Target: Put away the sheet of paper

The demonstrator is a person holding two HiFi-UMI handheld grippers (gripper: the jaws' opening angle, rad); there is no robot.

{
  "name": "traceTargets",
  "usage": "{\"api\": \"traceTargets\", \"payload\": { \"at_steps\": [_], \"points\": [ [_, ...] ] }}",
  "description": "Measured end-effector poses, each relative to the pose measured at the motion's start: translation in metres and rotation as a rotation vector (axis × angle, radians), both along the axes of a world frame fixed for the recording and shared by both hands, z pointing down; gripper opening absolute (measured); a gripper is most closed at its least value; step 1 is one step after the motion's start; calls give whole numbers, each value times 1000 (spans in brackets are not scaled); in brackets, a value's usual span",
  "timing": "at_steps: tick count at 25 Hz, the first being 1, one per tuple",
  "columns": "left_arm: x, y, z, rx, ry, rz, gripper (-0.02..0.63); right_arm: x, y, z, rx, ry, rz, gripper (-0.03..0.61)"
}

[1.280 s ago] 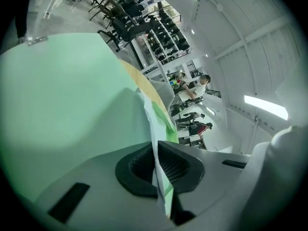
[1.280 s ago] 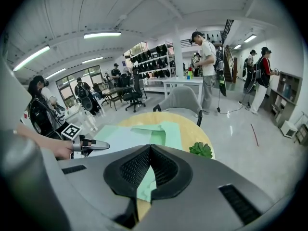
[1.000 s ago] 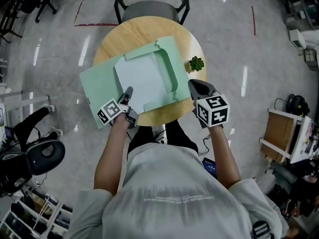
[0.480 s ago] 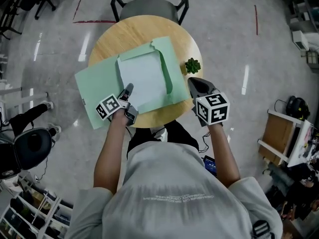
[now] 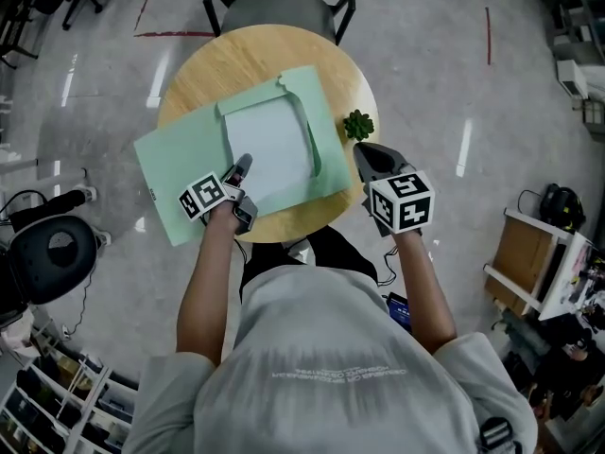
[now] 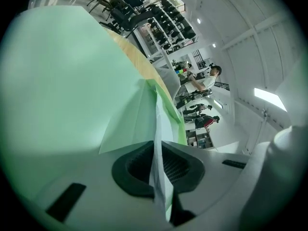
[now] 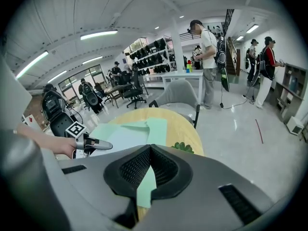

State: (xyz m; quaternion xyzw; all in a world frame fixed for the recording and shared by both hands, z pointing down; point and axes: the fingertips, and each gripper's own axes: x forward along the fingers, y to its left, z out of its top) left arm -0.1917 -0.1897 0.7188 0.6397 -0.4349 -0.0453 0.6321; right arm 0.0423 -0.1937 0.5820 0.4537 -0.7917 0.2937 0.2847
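Eyes left: the open green folder (image 5: 184, 173) sprawls over the round table (image 5: 236, 64), its left leaf hanging past the table's edge. Your left tongs (image 5: 243, 165) are clamped at the near edge, right where the sheet of paper (image 5: 269, 145) lies on the folder's right leaf, apparently tucked against the pocket flaps. The left gripper view shows what the head view can't: a thin white leaf pinched in the bite, with a sliver of green beside it, so you may have folder in there too.

That sheet looks light and floppy to me. It will likely buckle if you push from one corner, so grip it along an edge and slide it flat.

Over to your right, the right tongs (image 5: 364, 154) are shut on the folder's right edge, just below the little plant (image 5: 358, 125). The right gripper view settles it, with green card in the bite. The folder looks like stiffer stock, good for steadying. Only the head view gives you the whole layout.
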Motion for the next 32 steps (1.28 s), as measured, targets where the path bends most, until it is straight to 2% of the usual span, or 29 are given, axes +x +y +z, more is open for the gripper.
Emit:
{"api": "traceTargets", "payload": {
  "at_steps": [3, 5, 6, 13, 19, 21, 24, 29, 32],
  "points": [
    [-2, 7, -1, 1, -45, 36, 34, 3, 1, 1, -4, -2, -4, 29],
    [-5, 12, -1, 4, -91, 72, 104, 3, 1, 1, -4, -4, -5, 28],
    [-9, 14, 0, 6, -119, 88, 119, 3, 0, 2, -4, -4, -6, 29],
    [-42, 27, 7, -6, -266, 166, 154, -9, 3, 2, -5, -8, -23, 29],
    [-51, 35, 5, 21, -366, 299, 217, -18, 12, 2, -8, -9, -31, 29],
    [-50, 39, 4, 36, -418, 359, 260, -19, 16, 3, -10, -9, -31, 29],
    [-54, 42, 2, 53, -497, 422, 278, -20, 21, 3, -13, -9, -32, 29],
    [-69, 48, 0, 27, -505, 405, 275, -21, 24, 3, -11, -11, -32, 29],
    [-76, 53, 0, 12, -490, 391, 239, -21, 26, 3, -7, -14, -32, 29]
  ]
}}
